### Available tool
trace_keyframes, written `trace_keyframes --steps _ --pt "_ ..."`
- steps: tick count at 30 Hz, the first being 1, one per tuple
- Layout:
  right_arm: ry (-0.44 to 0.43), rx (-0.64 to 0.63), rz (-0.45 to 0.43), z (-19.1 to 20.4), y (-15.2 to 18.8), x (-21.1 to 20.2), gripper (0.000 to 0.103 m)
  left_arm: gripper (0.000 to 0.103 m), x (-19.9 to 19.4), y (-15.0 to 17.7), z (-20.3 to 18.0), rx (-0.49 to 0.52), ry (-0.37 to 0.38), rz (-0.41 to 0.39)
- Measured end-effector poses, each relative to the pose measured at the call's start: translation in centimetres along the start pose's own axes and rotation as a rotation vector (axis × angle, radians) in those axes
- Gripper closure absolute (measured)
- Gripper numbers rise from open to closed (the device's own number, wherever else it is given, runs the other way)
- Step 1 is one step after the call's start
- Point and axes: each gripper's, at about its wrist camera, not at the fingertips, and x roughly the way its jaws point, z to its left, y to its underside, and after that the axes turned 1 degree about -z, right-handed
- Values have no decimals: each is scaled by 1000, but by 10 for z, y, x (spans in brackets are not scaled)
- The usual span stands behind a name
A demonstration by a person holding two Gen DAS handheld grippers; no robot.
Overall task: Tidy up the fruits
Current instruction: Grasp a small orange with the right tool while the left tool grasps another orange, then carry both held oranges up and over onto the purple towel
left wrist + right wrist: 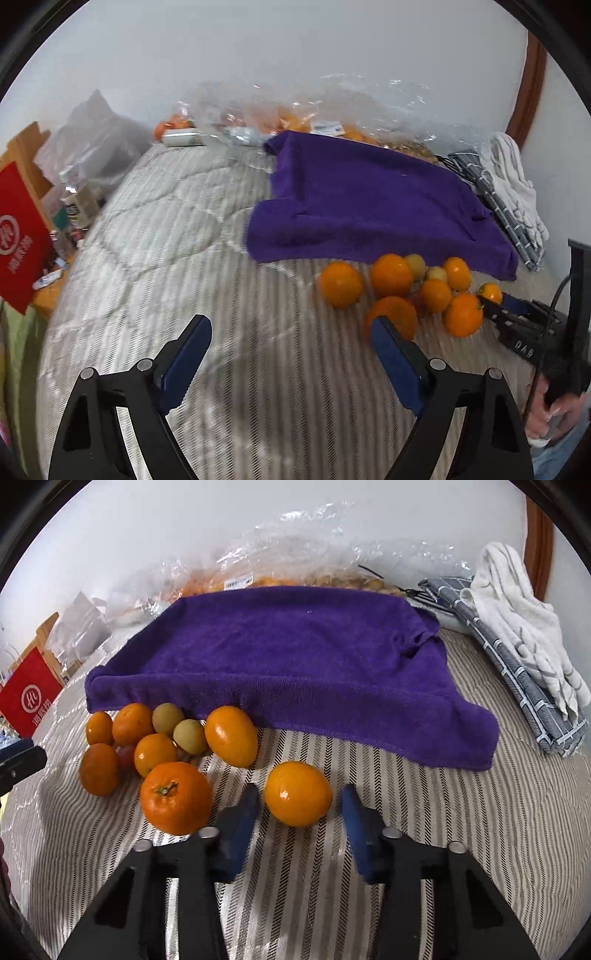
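On the striped bedcover (pixel 443 812), a smooth orange (pixel 298 794) lies between the blue pads of my right gripper (pixel 300 794). A thin gap shows on each side, so the gripper is open. Left of it sits a stemmed mandarin (pixel 176 797), then a heap of small oranges (pixel 155 753) and two pale yellow-green fruits (pixel 190 736) at the edge of a purple towel (pixel 295 657). My left gripper (pixel 291 323) is open wide over bare cover, with the heap (pixel 391 275) just to its right. The right gripper (pixel 493 297) reaches in from the right.
Clear plastic bags (pixel 258 118) holding more fruit lie against the wall behind the towel. A grey checked cloth and a white cloth (pixel 517 657) are bunched at the right. A red bag (pixel 18 236) and clutter stand off the bed's left side. A hand (pixel 554 413) shows at lower right.
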Motion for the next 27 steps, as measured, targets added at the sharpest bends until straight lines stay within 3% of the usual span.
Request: trace_keyframes --steps 7,9,13,15,27 --pt "-44 4 5 -12 1 -8 68 28 31 -21 -24 -35 48 48" --pt "-31 -8 -1 -17 1 -13 68 46 37 -22 -26 -43 48 64" --pt "-49 -24 3 -29 1 -21 68 57 48 -21 -30 -77 73 99" --pt "-62 -24 -5 -35 0 -25 68 72 49 -21 -30 -87 80 107" --pt "-107 -81 -19 -55 -4 -39 68 72 36 -29 -29 -145 3 113"
